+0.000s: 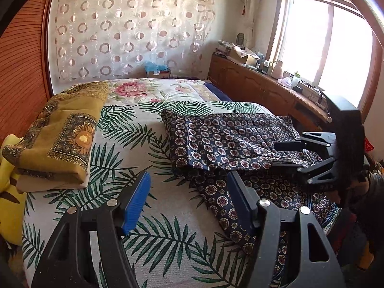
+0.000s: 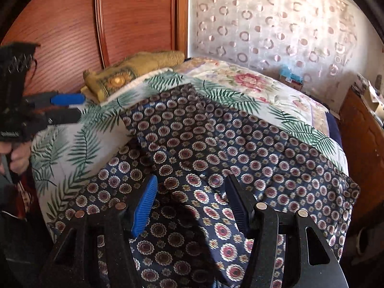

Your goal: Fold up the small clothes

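The navy garment (image 1: 230,141) with round medallion print lies on the bed's leaf-print cover (image 1: 134,144), partly folded: an upper layer is doubled over a lower one, whose edge trails toward the near side of the bed (the fold line runs roughly across the middle in the left wrist view). The right gripper (image 2: 192,206) hovers just above this cloth with its jaws apart and nothing pinched between them; the fabric shows through the gap. The left gripper (image 1: 188,199) stands open too, empty, over the bare cover just beside the garment's near edge. A folded mustard cloth (image 1: 60,139) with sunflower print sits well apart, near the wooden headboard (image 1: 21,67). A dresser (image 1: 252,84) stands under the window (image 1: 324,48).
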